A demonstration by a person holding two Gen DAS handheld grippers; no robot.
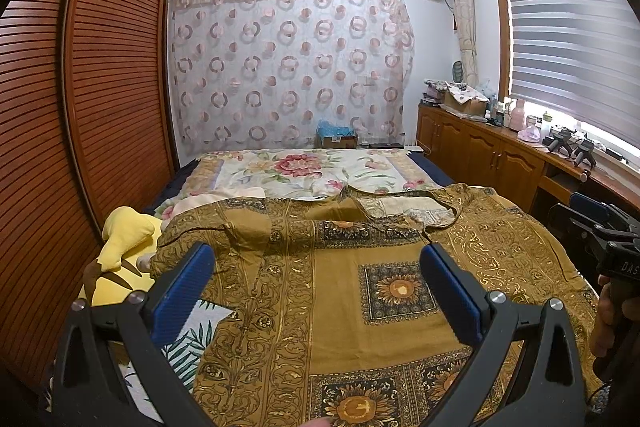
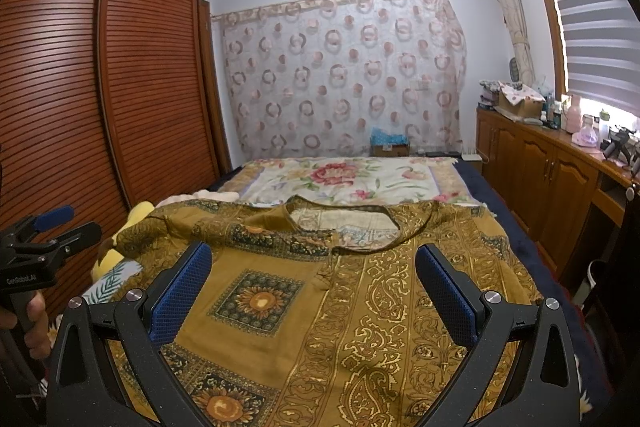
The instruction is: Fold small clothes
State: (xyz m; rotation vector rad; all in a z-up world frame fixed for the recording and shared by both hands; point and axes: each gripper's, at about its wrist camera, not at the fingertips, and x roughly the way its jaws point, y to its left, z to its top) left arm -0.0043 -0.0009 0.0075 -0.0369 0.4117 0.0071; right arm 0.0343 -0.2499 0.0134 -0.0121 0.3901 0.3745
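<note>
Your shirt (image 1: 360, 299) runs off the bottom edge in both views, so its hem is out of sight. Its left sleeve covers part of the yellow plush (image 1: 120, 251), and the left claw (image 1: 316, 291) blocks more of it. Beyond the shirt, the far clutter on the tabletop (image 2: 560, 143) is too small to tell apart. In the left view your right claw (image 1: 600, 227) is cut by the edge, its fingertips unseen.
</note>
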